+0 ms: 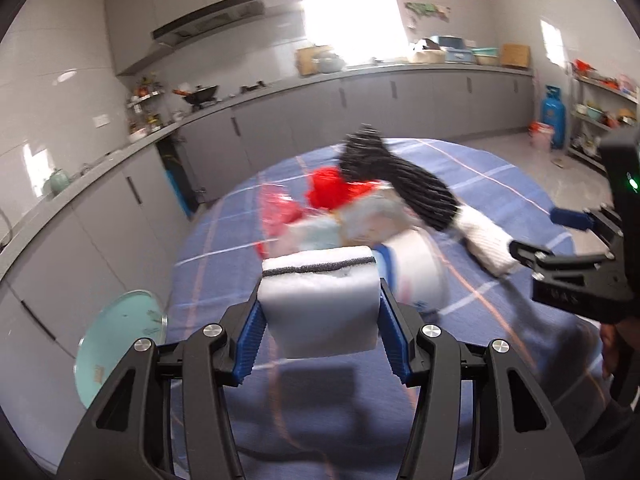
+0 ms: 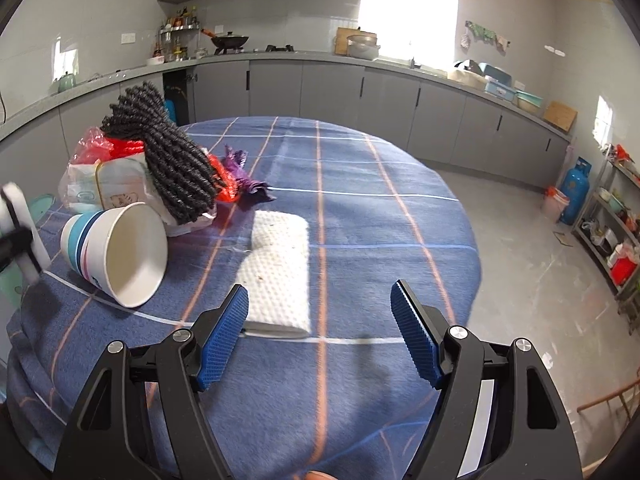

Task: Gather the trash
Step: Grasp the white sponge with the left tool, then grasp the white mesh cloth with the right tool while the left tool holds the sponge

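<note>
My left gripper (image 1: 320, 312) is shut on a white foam sponge (image 1: 320, 300) with a dark stripe, held above the table's near edge; the sponge also shows at the left edge of the right wrist view (image 2: 20, 232). My right gripper (image 2: 320, 320) is open and empty, just above a folded white paper towel (image 2: 280, 268); it also shows in the left wrist view (image 1: 560, 248). A paper cup (image 2: 116, 256) lies on its side. Behind it sits a pile: a white plastic bag (image 2: 116, 188), a red bag (image 2: 100, 148), a black twisted-yarn mop head (image 2: 172, 160) and a purple wrapper (image 2: 244, 180).
The round table has a blue plaid cloth (image 2: 360, 208). A pale green bin (image 1: 120, 344) stands on the floor left of the table. Grey kitchen cabinets (image 2: 320, 88) run behind. A blue gas cylinder (image 2: 574, 190) and a shelf rack (image 2: 620, 232) stand at the right.
</note>
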Available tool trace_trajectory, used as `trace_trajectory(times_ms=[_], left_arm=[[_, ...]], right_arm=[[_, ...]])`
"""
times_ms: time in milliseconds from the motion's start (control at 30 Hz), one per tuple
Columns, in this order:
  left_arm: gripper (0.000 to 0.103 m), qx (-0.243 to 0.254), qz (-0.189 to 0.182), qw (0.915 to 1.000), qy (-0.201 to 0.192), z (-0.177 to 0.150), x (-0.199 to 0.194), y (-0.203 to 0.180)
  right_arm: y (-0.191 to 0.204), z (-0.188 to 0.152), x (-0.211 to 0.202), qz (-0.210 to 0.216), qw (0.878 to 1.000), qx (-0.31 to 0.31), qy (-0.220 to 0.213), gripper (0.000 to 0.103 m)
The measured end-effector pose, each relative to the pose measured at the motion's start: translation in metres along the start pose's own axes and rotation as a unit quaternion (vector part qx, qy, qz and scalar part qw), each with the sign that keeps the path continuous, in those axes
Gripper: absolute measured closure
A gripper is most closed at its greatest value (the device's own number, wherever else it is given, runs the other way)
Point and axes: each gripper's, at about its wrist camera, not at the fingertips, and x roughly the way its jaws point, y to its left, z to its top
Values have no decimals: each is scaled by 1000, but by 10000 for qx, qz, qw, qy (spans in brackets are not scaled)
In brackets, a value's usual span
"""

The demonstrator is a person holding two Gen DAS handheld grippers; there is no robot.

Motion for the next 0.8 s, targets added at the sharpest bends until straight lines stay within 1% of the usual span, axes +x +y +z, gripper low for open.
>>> trace_trajectory(times_ms=[133,400,533,567,600,633,700,733,800], left_arm=[[51,-126,221,9997,9,3,6,20],[51,-273,510,9983,100,4,18,45],[51,-275,540,9981,122,2,20,52],[51,-278,541,9981,134,2,21,53],[51,-277,543,9980,142,1,21,53],[51,-277,544,9980,157,1,22,54],[51,-275,546,9980,182,0,24,54],[51,-279,552,9979,186,0,25,54],[51,-284,566,9978,199,-1,24,56]], right_arm=[[8,4,4,93,9999,-50,14,30],[16,11,21,181,9994,-61,295,31],[15,9,28,244,9987,-11,455,42],[15,9,30,263,9984,-8,496,44],[14,8,31,288,9982,1,526,50],[15,7,33,327,9978,5,572,61],[15,6,35,365,9974,-12,621,67],[14,6,34,373,9974,-29,615,75],[14,6,33,369,9976,-43,590,80]])
